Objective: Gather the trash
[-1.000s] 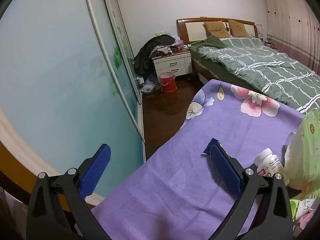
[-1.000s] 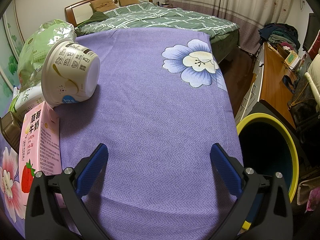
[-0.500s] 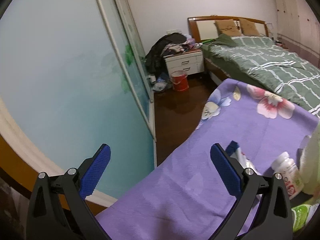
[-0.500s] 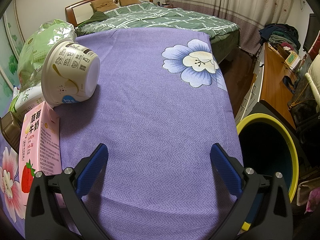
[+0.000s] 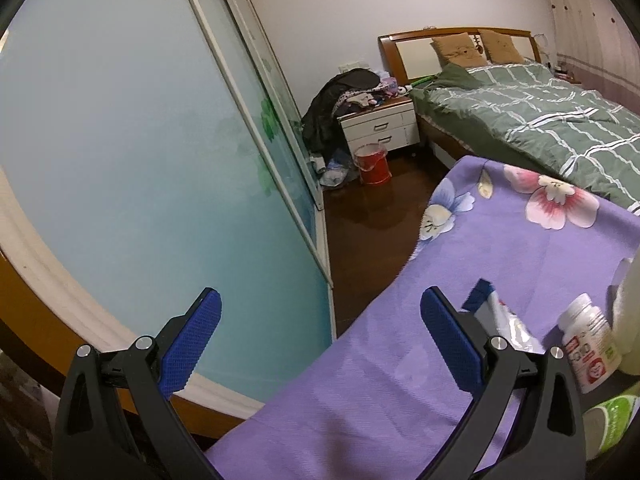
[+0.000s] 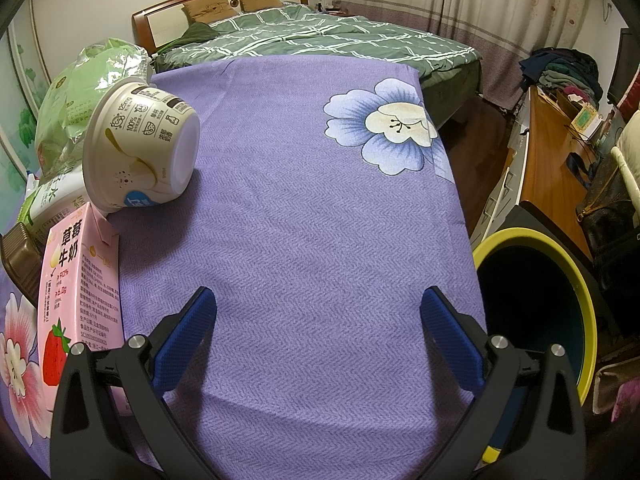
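I see a matt woven purple cloth [image 6: 304, 220]; left of it a glossy paper milk carton [image 6: 80, 288], smooth plastic cup [image 6: 140, 152] and shiny crinkled foil bag [image 6: 88, 84]. Right of it, smooth plastic bin [image 6: 560, 292].

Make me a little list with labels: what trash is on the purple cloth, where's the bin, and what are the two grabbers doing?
trash: pink milk carton, white cup on its side, green bag, white pill bottle
surface: purple cloth
bin: yellow-rimmed bin, right of the cloth
left gripper: open, empty
right gripper: open, empty
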`<state>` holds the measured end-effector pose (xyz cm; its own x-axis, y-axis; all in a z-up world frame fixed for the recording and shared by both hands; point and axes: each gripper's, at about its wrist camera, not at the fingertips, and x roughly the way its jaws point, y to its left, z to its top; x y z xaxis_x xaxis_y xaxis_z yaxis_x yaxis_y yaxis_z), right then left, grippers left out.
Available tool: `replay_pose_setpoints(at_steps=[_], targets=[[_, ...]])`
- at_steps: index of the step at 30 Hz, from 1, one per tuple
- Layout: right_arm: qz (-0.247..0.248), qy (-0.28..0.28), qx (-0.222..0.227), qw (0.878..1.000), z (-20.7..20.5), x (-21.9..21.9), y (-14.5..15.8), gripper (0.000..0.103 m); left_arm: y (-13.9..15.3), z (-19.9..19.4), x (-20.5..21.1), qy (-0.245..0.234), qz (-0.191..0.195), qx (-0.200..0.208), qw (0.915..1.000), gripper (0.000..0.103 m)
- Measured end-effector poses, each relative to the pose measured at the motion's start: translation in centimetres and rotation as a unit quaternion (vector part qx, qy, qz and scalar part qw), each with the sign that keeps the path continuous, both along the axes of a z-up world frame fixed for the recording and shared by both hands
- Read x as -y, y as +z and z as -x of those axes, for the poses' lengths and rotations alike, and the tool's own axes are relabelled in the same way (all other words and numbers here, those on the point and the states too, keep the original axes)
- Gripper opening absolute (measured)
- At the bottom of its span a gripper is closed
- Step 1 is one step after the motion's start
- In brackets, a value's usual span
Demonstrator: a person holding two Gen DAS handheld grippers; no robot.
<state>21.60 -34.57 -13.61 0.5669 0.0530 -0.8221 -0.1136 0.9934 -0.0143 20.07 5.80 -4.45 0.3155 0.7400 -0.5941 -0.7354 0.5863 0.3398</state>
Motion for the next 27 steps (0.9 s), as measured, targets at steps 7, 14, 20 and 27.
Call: replay_pose_setpoints(at_steps=[7,14,20,27], targets=[[0.0,0.0,0.0,1.0,0.0,0.1,0.0,0.098,-0.2,0.6,-1.7,-0.008,0.029,0.033,0.999,0.098],[0.0,0.0,0.0,1.0,0.0,0.0,0.0,0.098,1.1,1.6,-1.0,-0.08,0.102,0.121,0.9842,0.098],[0.0,0.0,0.0,1.0,0.0,0.0,0.0,0.098,1.2,3.2,-1.8,-0.129,0.186,0.181,0.9571,0.098],[0.0,0.001,0.0,1.0,0.0,0.0,0.0,0.098,2.1,4.0,-0.4,-0.208,0.171,0.164,0.949,0.098]])
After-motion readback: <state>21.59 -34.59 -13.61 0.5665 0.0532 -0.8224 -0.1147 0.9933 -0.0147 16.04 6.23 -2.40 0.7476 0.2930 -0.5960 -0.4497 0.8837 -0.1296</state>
